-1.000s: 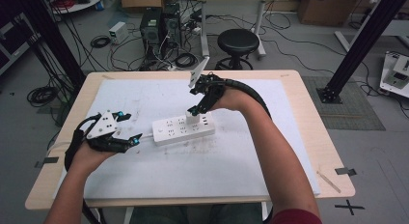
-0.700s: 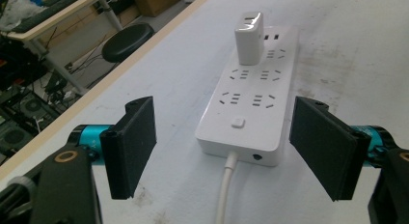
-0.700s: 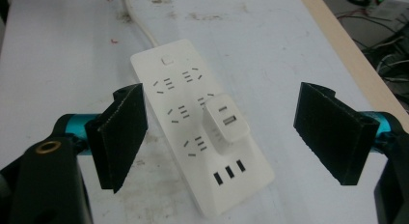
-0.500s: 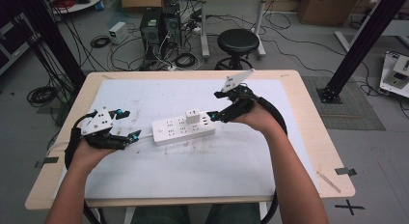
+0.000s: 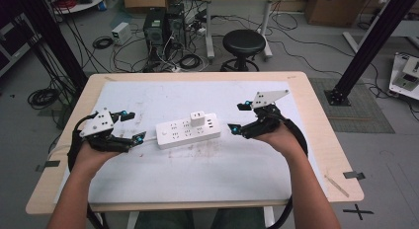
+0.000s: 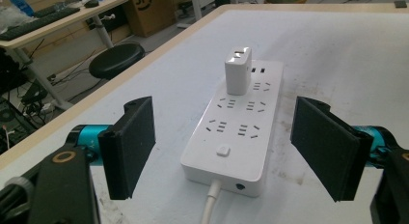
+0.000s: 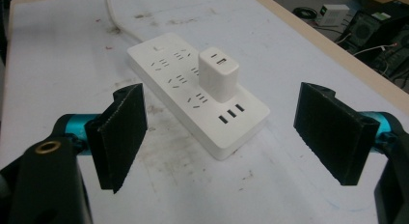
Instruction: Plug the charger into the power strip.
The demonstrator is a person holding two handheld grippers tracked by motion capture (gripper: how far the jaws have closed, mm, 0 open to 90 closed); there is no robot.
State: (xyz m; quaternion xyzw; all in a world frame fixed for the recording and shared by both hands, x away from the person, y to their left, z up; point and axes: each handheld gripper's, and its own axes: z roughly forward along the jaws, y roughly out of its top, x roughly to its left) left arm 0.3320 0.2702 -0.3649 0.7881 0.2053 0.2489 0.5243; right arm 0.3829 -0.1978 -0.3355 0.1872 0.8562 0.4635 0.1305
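Note:
A white power strip (image 5: 187,132) lies mid-table on the white mat, with a white charger block (image 5: 198,118) plugged upright into a socket near its right end. The left gripper view looks along the power strip (image 6: 238,125) toward the charger block (image 6: 238,70); the right gripper view has the charger block (image 7: 218,75) standing on the power strip (image 7: 197,91). My left gripper (image 5: 132,127) is open just off the strip's left end. My right gripper (image 5: 238,117) is open just off its right end. Neither touches the strip.
The strip's white cable (image 6: 209,207) runs off its left end toward my left hand. The wooden table (image 5: 316,110) carries a stained white mat (image 5: 207,165). Beyond the far edge stand a black stool (image 5: 244,42), computer cases (image 5: 163,26) and floor cables.
My right gripper has let go of the charger block, now plugged into the strip, and drawn back to the right and down. My left gripper has stayed almost still.

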